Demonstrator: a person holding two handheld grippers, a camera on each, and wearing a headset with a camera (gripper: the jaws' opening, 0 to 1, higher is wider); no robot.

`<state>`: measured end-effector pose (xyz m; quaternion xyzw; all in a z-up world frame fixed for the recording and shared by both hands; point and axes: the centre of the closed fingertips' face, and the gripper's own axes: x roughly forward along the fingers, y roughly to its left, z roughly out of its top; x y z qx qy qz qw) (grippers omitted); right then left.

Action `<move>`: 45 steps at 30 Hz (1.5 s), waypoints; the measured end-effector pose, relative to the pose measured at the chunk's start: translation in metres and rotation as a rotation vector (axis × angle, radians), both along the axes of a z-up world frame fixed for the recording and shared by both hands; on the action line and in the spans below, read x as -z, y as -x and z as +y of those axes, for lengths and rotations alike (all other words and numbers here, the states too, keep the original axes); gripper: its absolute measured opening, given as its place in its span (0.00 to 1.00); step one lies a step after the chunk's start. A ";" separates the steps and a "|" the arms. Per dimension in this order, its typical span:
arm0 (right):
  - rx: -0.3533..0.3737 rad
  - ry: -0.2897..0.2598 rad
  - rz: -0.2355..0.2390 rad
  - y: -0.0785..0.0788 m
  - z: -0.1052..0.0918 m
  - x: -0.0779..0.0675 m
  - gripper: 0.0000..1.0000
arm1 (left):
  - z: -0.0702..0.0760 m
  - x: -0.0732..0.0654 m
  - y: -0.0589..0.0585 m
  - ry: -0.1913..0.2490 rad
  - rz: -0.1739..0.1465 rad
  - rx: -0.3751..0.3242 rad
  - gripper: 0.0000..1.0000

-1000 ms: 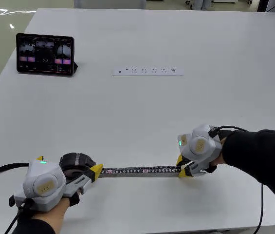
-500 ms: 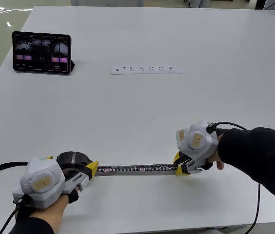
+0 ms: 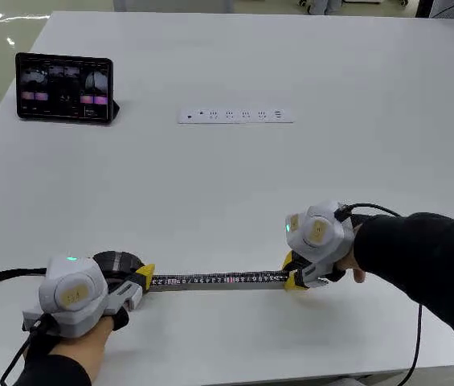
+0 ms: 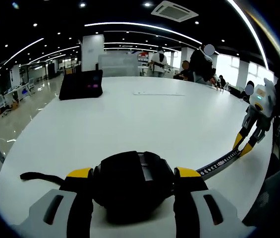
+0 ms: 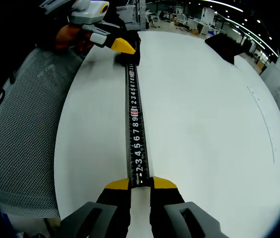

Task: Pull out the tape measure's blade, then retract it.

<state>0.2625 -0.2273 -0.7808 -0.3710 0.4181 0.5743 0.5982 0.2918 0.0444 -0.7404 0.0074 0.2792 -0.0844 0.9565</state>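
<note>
Left gripper [image 4: 133, 172]: jaws wide, clamped on the case [image 4: 132, 193], which rests on the table [image 3: 235, 185]. Right gripper [image 5: 140, 183]: jaws narrow, pinching the end of the blade [image 5: 134, 119] stretched flat from the case.

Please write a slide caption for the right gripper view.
Right claw pinches the blade end; left claw holds the case.

My tape measure [image 3: 117, 263] is a round black case. It sits on the table [image 3: 331, 96], held by my left gripper [image 3: 137, 288], nearer me than the power strip [image 3: 235, 116]. Its blade [image 3: 218, 280] is pulled out flat and straight, numbers up, with my right gripper [image 3: 291, 272] pinching its tip.
</note>
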 end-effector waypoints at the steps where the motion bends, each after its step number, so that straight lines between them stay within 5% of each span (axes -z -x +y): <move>1: -0.002 0.002 0.000 0.000 0.000 0.000 0.10 | 0.000 0.000 0.000 -0.002 -0.002 0.001 0.62; 45: 0.024 0.037 0.003 -0.001 0.010 0.001 0.10 | -0.001 0.001 0.001 -0.003 0.007 0.024 0.59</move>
